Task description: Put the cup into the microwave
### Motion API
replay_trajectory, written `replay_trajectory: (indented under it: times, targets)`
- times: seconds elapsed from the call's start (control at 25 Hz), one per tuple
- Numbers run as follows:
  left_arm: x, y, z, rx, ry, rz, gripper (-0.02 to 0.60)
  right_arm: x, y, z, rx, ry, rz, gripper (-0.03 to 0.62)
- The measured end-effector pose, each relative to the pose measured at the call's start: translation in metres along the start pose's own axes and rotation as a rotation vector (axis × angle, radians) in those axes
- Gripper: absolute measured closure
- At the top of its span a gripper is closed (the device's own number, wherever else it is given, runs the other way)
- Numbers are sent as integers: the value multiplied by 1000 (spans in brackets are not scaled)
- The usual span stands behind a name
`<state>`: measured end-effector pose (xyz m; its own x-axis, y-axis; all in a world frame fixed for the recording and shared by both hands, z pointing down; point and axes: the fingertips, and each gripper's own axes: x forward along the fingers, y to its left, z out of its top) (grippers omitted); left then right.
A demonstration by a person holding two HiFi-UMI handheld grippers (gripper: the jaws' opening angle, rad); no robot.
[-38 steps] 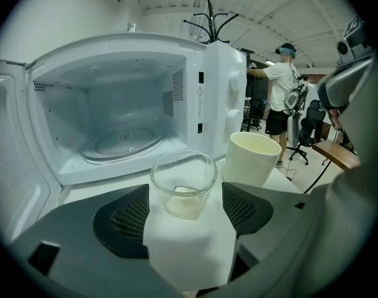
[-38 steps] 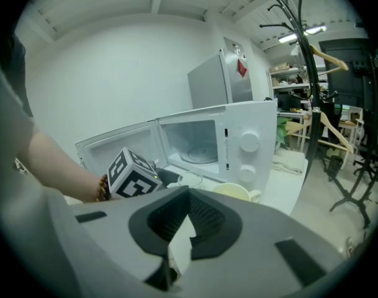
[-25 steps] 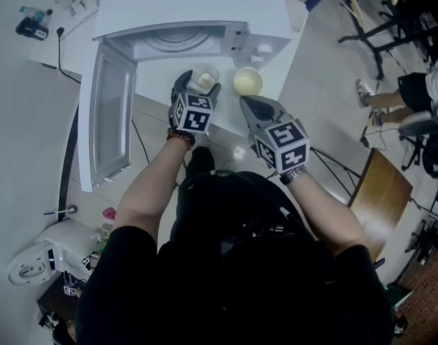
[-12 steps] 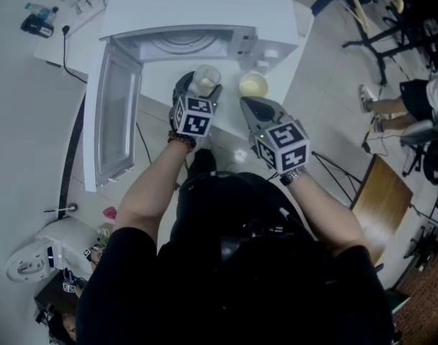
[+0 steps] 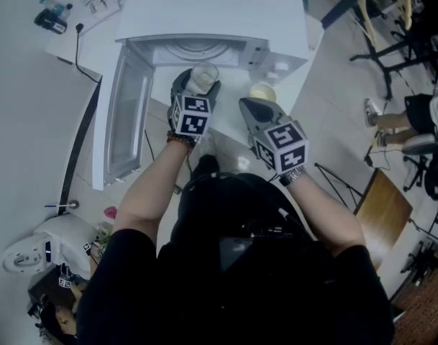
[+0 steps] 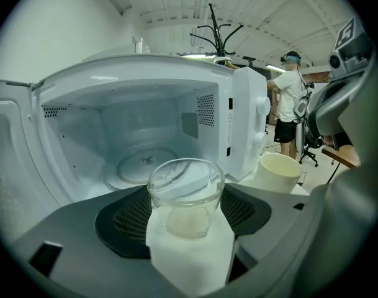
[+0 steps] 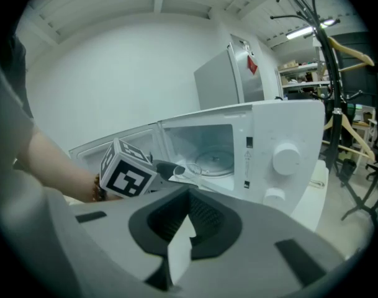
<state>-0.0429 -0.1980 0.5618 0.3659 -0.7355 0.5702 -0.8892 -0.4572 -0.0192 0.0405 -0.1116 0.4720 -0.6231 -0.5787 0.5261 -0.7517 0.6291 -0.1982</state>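
Observation:
A clear glass cup [image 6: 185,194] sits upright between the white pads of my left gripper [image 6: 187,223], which is shut on it. In the head view the glass cup [image 5: 203,75] hangs just in front of the white microwave's [image 5: 204,13] open mouth, with my left gripper [image 5: 197,86] below it. The cavity holds only its glass turntable [image 6: 142,165]. My right gripper [image 5: 249,106] stays to the right, in front of the control panel, shut with nothing in it. In the right gripper view, my right gripper's [image 7: 179,246] white pads meet.
The microwave door [image 5: 125,124] is swung wide open to the left. A cream cup [image 5: 262,92] stands on the table in front of the microwave's knobs [image 7: 287,159], right of the glass. A person [image 6: 291,104] stands in the background on the right, near chairs.
My left gripper has lifted the glass cup and carried it closer to the microwave opening. My right gripper has edged forward alongside it.

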Motion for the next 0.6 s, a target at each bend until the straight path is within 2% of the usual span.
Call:
replay_trajectory:
  times: [0.6]
  targets:
    - [1, 67, 42, -48, -59, 93, 241, 27, 5, 37, -35, -26, 18, 586]
